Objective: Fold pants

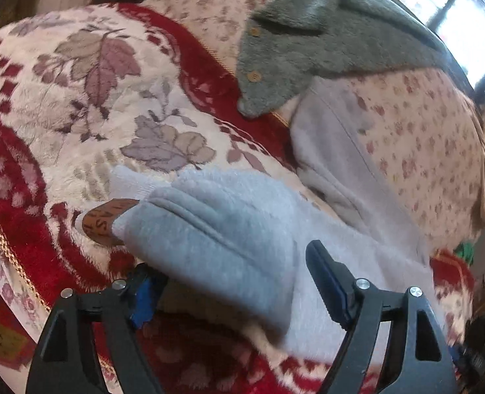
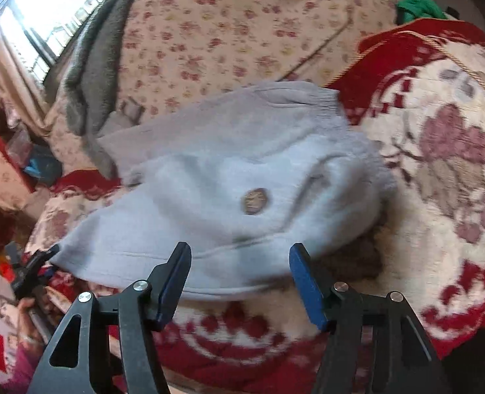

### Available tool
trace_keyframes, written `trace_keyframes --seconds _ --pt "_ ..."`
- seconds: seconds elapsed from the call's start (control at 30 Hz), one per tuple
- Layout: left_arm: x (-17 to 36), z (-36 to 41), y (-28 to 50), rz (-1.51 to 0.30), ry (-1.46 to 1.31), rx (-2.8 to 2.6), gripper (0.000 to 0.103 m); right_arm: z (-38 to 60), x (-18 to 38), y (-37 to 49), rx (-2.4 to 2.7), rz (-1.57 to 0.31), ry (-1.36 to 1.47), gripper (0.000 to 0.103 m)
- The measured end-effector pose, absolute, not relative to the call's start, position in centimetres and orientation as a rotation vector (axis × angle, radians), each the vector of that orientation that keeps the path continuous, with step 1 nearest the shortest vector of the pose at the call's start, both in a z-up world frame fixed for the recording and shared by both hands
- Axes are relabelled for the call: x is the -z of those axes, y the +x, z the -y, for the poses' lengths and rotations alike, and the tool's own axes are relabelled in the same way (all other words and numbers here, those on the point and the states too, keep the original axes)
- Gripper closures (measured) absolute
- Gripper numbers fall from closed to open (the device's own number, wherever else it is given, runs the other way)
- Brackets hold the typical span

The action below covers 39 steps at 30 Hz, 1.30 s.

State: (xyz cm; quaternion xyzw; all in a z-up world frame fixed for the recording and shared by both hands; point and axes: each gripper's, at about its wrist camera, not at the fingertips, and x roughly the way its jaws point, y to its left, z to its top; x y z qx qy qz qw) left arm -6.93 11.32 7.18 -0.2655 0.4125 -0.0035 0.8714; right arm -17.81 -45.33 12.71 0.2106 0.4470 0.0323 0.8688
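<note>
Light grey fleece pants (image 2: 229, 184) with a round brown patch (image 2: 254, 201) lie folded over on a red and cream floral blanket (image 2: 439, 170). In the left wrist view the pants (image 1: 229, 229) lie between the fingers of my left gripper (image 1: 229, 262), which is open; the cloth covers most of the left finger. My right gripper (image 2: 240, 256) is open and empty at the near folded edge of the pants, just above the blanket. My left gripper also shows in the right wrist view (image 2: 50, 254) at the pants' left corner.
A dark grey fuzzy jacket with buttons (image 1: 285, 55) lies on a pink floral sheet (image 1: 423, 151) behind the pants. A green cloth (image 2: 416, 5) is at the far right. A bright window (image 1: 455, 16) is beyond the bed.
</note>
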Motion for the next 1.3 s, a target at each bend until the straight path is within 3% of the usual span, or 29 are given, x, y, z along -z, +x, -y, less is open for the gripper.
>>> trace_keyframes --seconds 0.27,0.33,0.37,0.5,0.67,0.73,0.77,0.8,1.0,1.17,1.3 --pt "-7.7 -13.2 -3.3 -0.822 -0.567 -0.03 0.023 32.3 -11.5 -12.7 -0.431 -0.964 0.299 0.036" --pt "-8.4 -13.1 -2.6 -0.797 -0.504 -0.011 0.052 27.2 -10.7 -10.6 -0.518 -0.978 0.212 0.036" --pt "-9.0 -13.0 -2.4 -0.783 -0.459 -0.001 0.075 24.3 -10.2 -9.2 -0.558 -0.997 0.175 0.036" --pt "-11.2 -13.7 -3.7 -0.692 -0.369 0.124 0.079 17.2 -8.6 -6.0 -0.668 -1.039 0.157 0.036" --pt "-5.7 -15.4 -3.9 -0.923 -0.297 0.044 0.079 11.3 -5.1 -4.3 -0.733 -1.123 0.142 0.036" --pt "-3.6 -16.5 -4.3 -0.99 -0.341 0.02 0.063 9.8 -4.0 -4.3 -0.747 -1.153 0.131 0.036" --pt "-3.1 -17.0 -4.6 -0.991 -0.336 -0.023 0.042 9.2 -3.6 -4.4 -0.754 -1.164 0.125 0.036" --pt "-3.1 -17.5 -5.2 -0.972 -0.332 -0.058 0.03 8.7 -3.2 -4.5 -0.76 -1.171 0.12 0.036" --pt "-6.2 -18.0 -6.4 -0.876 -0.325 -0.108 0.028 9.3 -2.9 -5.3 -0.766 -1.187 0.108 0.035" --pt "-9.0 -14.5 -6.2 -0.824 -0.336 -0.035 0.018 13.3 -5.4 -6.6 -0.708 -1.128 0.126 0.033" --pt "-10.1 -9.6 -5.6 -0.822 -0.3 0.072 0.018 18.9 -7.3 -8.0 -0.604 -1.072 0.16 0.028"
